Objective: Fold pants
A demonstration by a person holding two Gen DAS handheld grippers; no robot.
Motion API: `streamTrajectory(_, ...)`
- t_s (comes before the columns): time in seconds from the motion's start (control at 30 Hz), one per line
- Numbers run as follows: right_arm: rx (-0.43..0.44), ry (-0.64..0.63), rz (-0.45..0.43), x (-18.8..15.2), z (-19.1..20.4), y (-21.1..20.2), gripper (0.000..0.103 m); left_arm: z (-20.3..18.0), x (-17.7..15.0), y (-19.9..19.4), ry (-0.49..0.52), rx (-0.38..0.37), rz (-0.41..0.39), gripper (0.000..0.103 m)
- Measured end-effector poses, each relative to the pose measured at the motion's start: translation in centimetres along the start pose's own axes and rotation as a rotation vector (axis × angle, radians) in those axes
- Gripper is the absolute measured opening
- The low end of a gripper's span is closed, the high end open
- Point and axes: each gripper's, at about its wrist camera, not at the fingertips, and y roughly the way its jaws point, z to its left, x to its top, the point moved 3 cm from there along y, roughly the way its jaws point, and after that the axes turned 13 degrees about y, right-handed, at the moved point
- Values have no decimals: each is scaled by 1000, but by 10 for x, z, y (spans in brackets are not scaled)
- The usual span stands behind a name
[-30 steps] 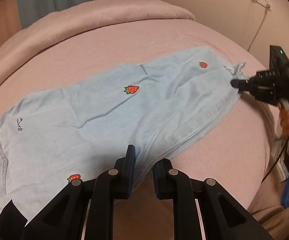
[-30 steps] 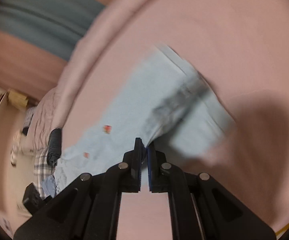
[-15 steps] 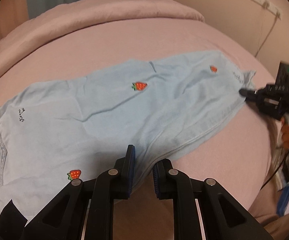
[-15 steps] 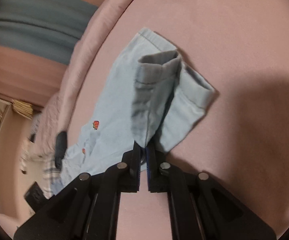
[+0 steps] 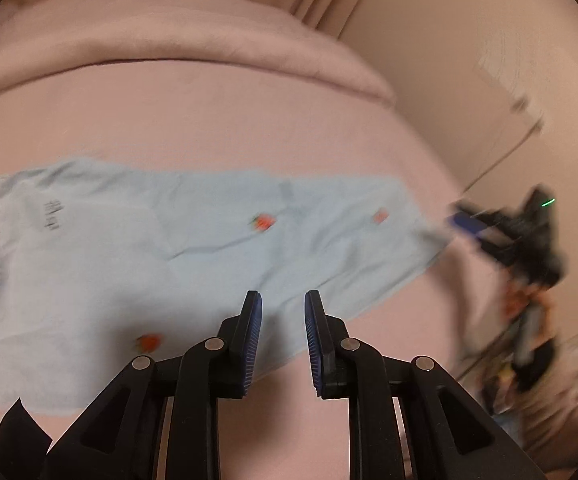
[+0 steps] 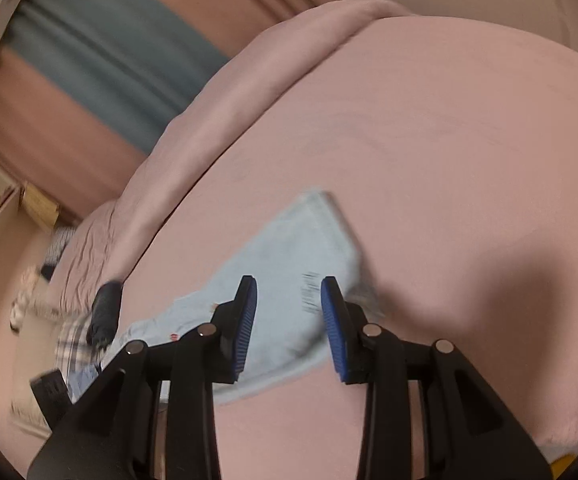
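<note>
Light blue pants (image 5: pixel 169 248) with strawberry patches lie flat across the pink bed (image 5: pixel 209 120). My left gripper (image 5: pixel 283 300) hovers over their near edge. Its jaws are opening, and the cloth lies below them, not pinched. In the right wrist view the leg end of the pants (image 6: pixel 293 248) rests flat on the bed (image 6: pixel 429 140). My right gripper (image 6: pixel 289 288) hangs just above it with its jaws opening and nothing pressed between the blue pads. From the left wrist view the right gripper (image 5: pixel 459 220) shows blurred at the pants' right end.
A rolled pink duvet (image 5: pixel 169 32) runs along the far side of the bed, with a wall (image 5: pixel 469 60) behind. Blurred clutter (image 5: pixel 529 340) sits off the bed's right side. A black object (image 6: pixel 105 312) and plaid cloth (image 6: pixel 73 344) lie past the pants' waist end.
My right gripper has let go of the raised leg hem, which now lies flat. My left gripper has released the pants' near edge. Both grippers have risen.
</note>
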Motion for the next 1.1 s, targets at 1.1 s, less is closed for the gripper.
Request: streamTrajectory(1.1, 189, -441, 599, -126, 221, 192, 53, 191, -40, -108, -254, 394, -67, 39)
